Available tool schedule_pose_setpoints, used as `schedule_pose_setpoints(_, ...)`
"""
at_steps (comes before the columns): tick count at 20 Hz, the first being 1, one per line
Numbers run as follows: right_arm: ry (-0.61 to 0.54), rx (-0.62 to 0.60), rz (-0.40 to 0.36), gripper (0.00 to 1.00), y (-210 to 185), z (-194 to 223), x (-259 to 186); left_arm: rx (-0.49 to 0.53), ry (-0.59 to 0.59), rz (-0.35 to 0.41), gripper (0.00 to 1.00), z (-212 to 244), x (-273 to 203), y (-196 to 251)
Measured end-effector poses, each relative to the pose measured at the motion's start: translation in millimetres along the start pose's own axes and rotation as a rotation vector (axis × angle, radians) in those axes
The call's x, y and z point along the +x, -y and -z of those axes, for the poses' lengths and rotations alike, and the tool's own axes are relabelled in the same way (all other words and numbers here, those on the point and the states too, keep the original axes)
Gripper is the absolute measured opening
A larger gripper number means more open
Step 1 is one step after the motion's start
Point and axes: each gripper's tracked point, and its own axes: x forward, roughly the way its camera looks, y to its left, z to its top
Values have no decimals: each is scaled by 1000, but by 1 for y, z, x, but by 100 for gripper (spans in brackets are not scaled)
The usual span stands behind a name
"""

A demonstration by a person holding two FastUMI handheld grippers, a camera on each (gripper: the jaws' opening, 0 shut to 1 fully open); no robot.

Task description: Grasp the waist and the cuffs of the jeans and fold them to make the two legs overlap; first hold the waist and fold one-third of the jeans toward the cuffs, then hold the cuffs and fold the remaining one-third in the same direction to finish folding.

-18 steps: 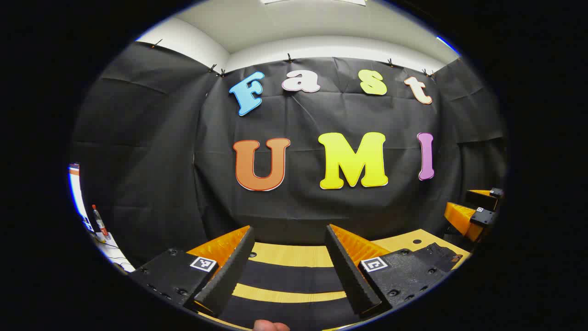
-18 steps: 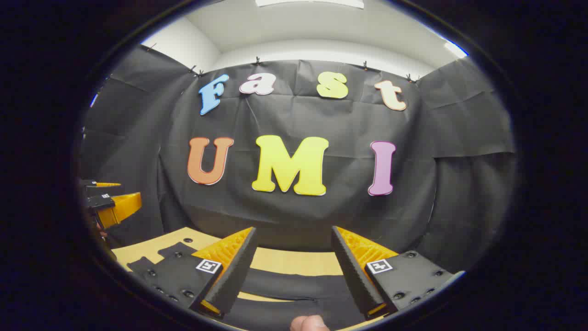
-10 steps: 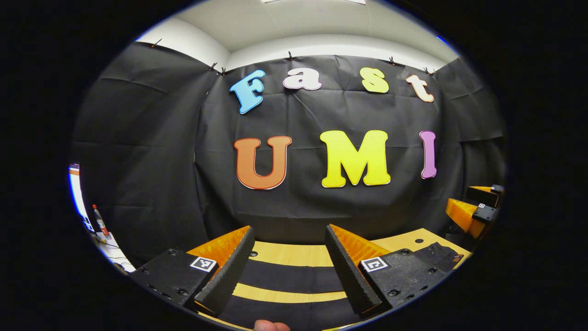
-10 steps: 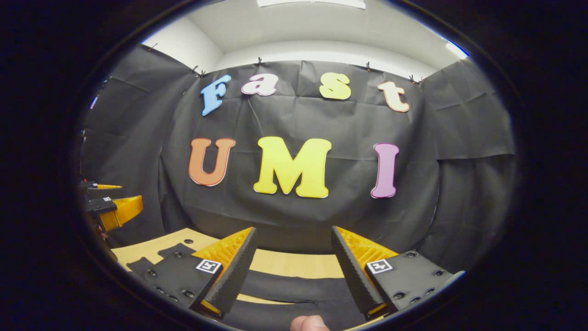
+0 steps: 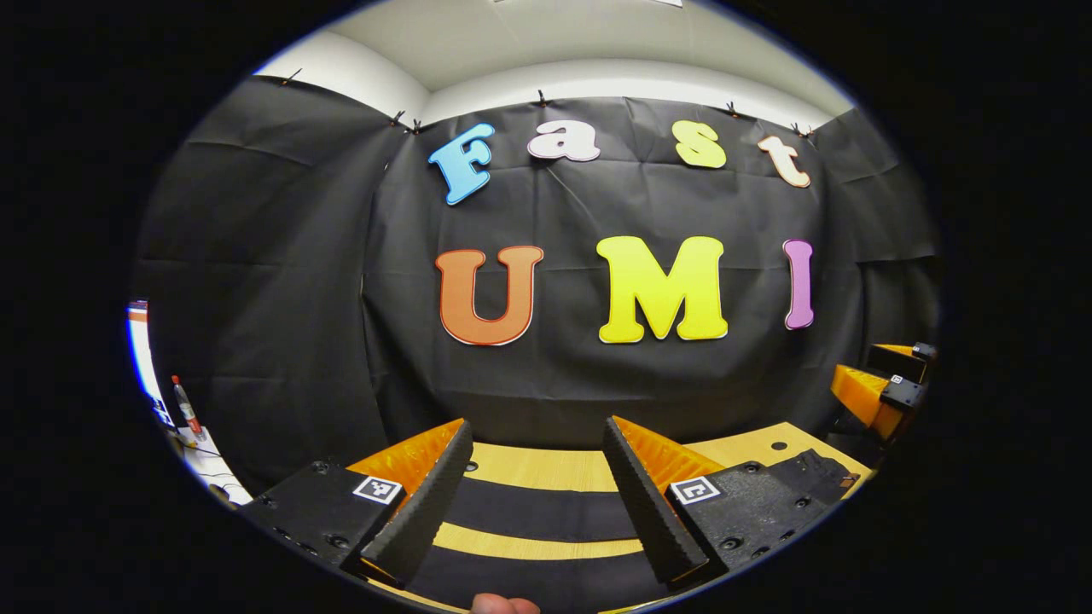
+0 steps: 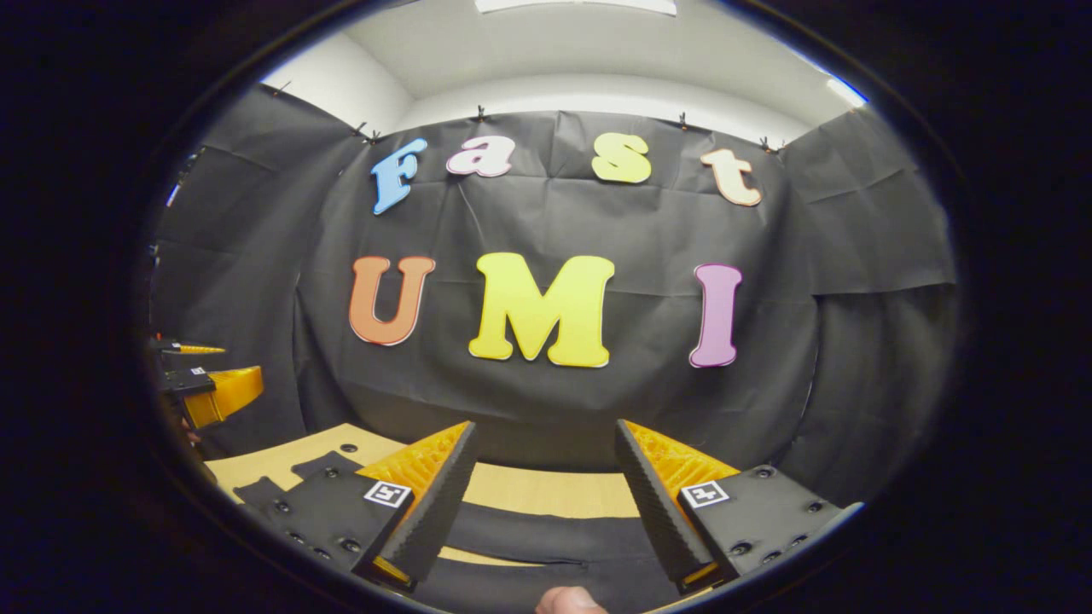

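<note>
I hold both tools level over the wooden surface (image 5: 546, 467), each with its jaws spread wide and empty. The dark jeans (image 5: 546, 514) lie flat below my left tool (image 5: 536, 499), their two legs showing as bands with bare wood between; under my right tool (image 6: 543, 501) lies more dark cloth. To start well, I should tip both tools down and pinch waist and cuffs at matching edges. I cannot tell waist from cuffs here: the garment is cut off at the bottom.

Right gripper (image 6: 537, 512) fingers spread above dark, probably jeans, cloth (image 6: 546, 535); table (image 6: 546, 489) beneath.
</note>
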Motion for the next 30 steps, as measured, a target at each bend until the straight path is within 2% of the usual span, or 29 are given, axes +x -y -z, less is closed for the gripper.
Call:
schedule_pose_setpoints(3,-1,5,8,99,8,2,1,2,-3,-11,98,2,1,-3)
schedule_pose_setpoints(4,-1,4,12,99,11,3,2,3,-2,-13,89,2,2,-3)
schedule_pose_setpoints(5,-6,4,18,99,15,5,3,7,-4,-15,89,3,3,-3)
schedule_pose_setpoints(6,-12,5,24,99,19,8,3,7,-9,-17,100,5,4,-3)
schedule_pose_setpoints(8,-36,8,41,99,30,17,5,-3,-28,-27,98,12,6,-9)
schedule_pose_setpoints(9,-46,7,59,99,41,21,6,-13,-46,-44,89,20,6,-15)
schedule_pose_setpoints(10,-54,8,76,99,51,24,6,-26,-62,-59,100,25,6,-22)
schedule_pose_setpoints(14,-132,31,172,99,107,50,5,-72,-142,-135,98,57,2,-64)
schedule_pose_setpoints(21,-329,100,351,99,225,118,-19,-225,-383,-269,99,156,-30,-141)
schedule_pose_setpoints(23,-402,159,374,99,245,144,-31,-302,-464,-284,99,191,-49,-150)
schedule_pose_setpoints(26,-522,341,416,99,264,189,-52,-447,-585,-309,99,237,-76,-150)
schedule_pose_setpoints(30,-638,612,461,99,271,250,-72,-761,-700,-343,99,283,-96,-132)
